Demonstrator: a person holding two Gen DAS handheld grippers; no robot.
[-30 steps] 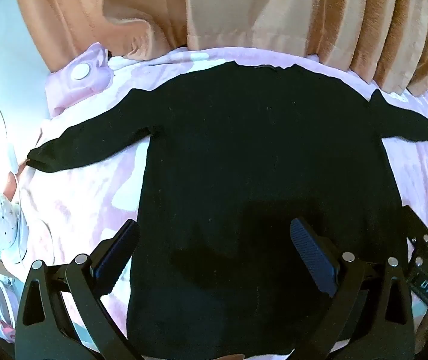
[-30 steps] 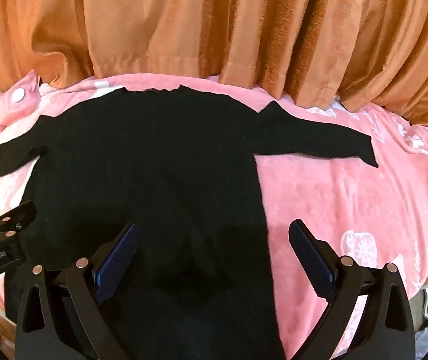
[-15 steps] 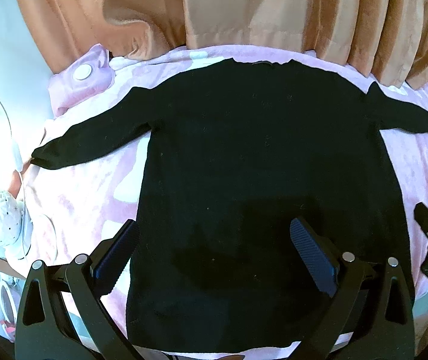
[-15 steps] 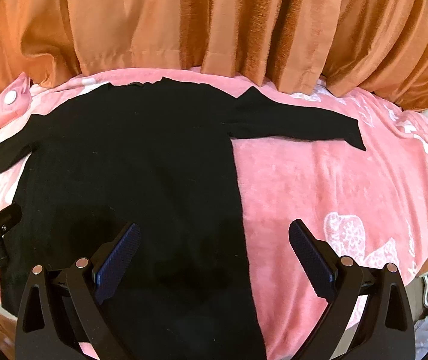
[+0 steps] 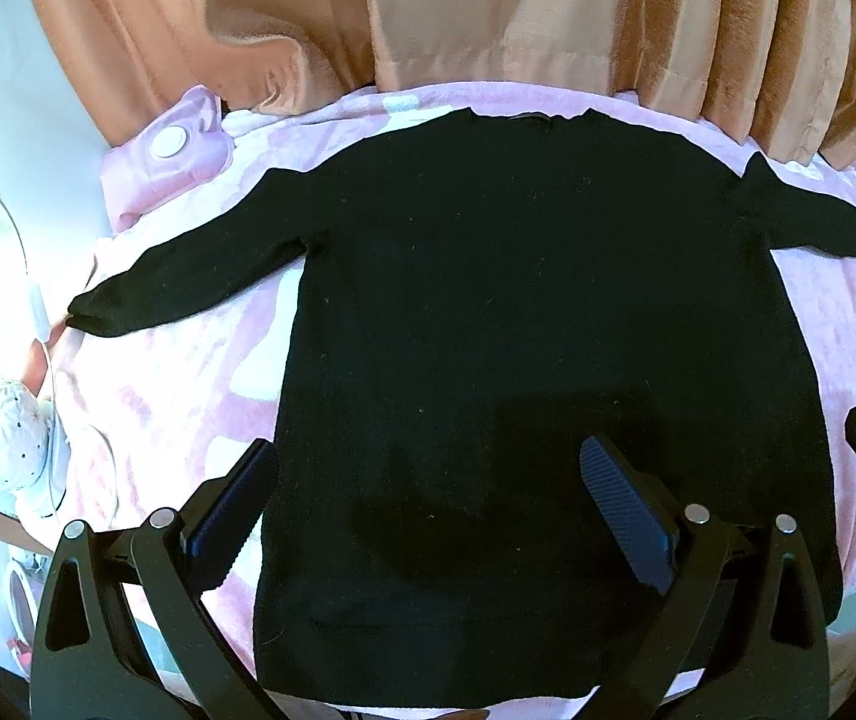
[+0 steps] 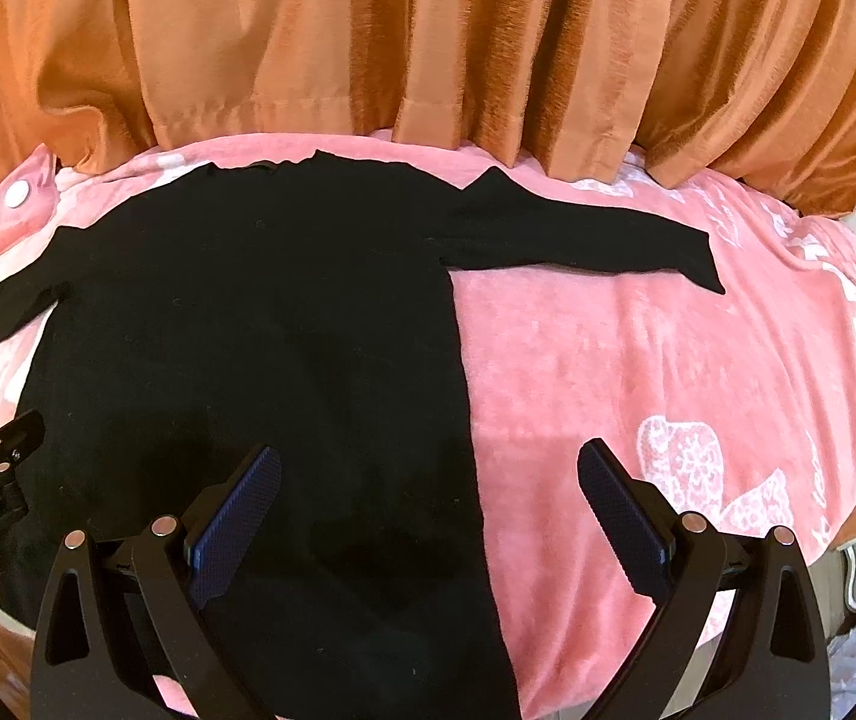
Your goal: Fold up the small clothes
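Note:
A black long-sleeved sweater (image 5: 536, 330) lies flat on the pink blanket (image 5: 176, 378), both sleeves spread out, hem toward me. It also shows in the right wrist view (image 6: 260, 336). My left gripper (image 5: 428, 498) is open and empty above the sweater's lower left part. My right gripper (image 6: 428, 498) is open and empty above the sweater's right side edge near the hem. The right sleeve (image 6: 584, 240) stretches to the right; the left sleeve (image 5: 188, 270) stretches to the left.
An orange curtain (image 6: 428, 42) hangs behind the bed. A pink pillow with a white button (image 5: 170, 150) lies at the far left corner. A white cable (image 5: 38, 300) and a dotted white object (image 5: 8, 438) sit at the left bed edge. The blanket (image 6: 698, 390) spreads to the right.
Both grippers have drawn back and apart: the left a little leftward, the right rightward off the sweater's middle to its right edge. Both stay open. The sweater has not moved.

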